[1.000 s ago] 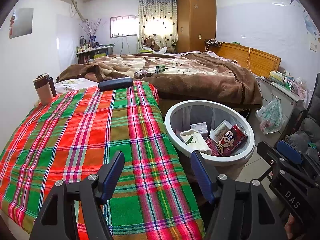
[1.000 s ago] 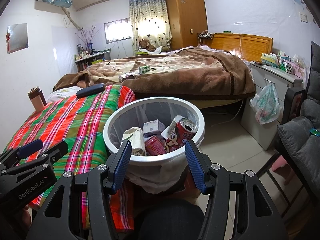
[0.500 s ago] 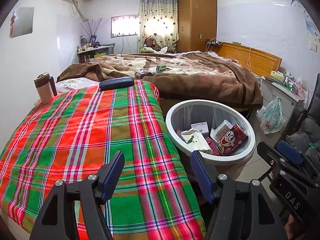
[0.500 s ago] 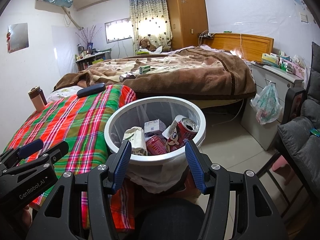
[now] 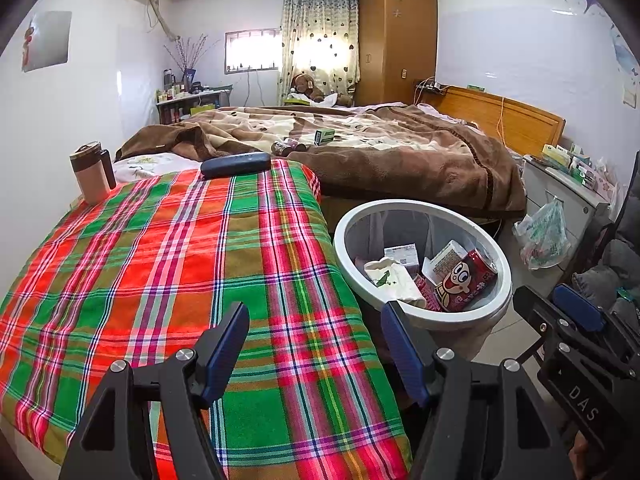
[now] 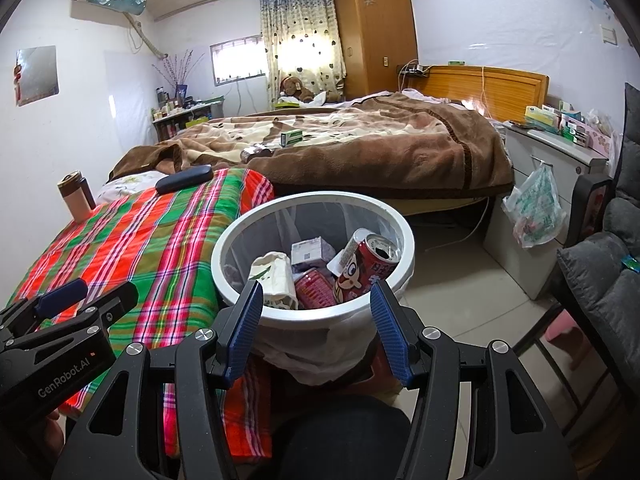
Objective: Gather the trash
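- My left tongs are spread, with nothing between the blue pads; only the plaid cloth shows under them.
- My right tongs are spread too and hold nothing; the near rim of the white bin shows in the gap between their tips.
- From the left tongs, the bin stands ahead and to the right, just beside the edge of the plaid cloth.
- The trash lies inside the bin: a red can with a cartoon face leans against the far right side from my right tongs, a crumpled white paper bag sits toward the left tip, a small white box lies behind it, and a pink wrapper sits between the bag and the can.
- Far ahead of the left tongs, a dark blue case lies at the far end of the plaid cloth, and a brown flask stands at the far left corner.
- Beyond that, on the brown blanket, there are a small green box and a small can-like thing near each other; I cannot tell what that one is.
- A plastic bag hangs off the cabinet well to the right of my right tongs.
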`<state>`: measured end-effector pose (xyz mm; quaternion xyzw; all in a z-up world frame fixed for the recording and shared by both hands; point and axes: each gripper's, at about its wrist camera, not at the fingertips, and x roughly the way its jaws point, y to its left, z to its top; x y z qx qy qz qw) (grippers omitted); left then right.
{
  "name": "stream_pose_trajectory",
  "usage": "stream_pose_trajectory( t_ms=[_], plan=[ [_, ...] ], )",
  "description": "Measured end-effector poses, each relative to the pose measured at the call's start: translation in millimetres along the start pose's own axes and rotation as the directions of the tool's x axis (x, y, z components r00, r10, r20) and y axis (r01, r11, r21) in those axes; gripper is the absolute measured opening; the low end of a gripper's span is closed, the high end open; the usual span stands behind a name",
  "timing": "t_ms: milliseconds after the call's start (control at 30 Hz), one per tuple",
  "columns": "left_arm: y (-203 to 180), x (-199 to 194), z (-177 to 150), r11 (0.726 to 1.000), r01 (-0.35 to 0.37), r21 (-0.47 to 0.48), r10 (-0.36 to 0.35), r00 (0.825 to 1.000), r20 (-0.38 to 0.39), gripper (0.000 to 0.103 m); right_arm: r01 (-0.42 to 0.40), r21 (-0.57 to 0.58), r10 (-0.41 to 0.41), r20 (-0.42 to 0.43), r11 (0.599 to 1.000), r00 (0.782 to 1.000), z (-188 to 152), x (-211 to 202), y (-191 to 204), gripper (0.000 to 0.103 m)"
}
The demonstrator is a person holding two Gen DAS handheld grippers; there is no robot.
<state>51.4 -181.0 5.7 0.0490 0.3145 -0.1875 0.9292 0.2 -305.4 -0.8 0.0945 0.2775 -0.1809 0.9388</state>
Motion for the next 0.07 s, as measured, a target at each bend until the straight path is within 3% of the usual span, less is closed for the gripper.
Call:
stream_pose_trajectory(
  t_ms=[67],
  plan=[
    [-0.3, 0.6, -0.6, 1.0, 0.0, 0.0, 0.0, 1.0, -0.002, 0.068, -0.001, 0.0, 0.001, -0.002, 1.0, 1.0, -0.6, 0.5, 0.1, 0.057]
  ],
)
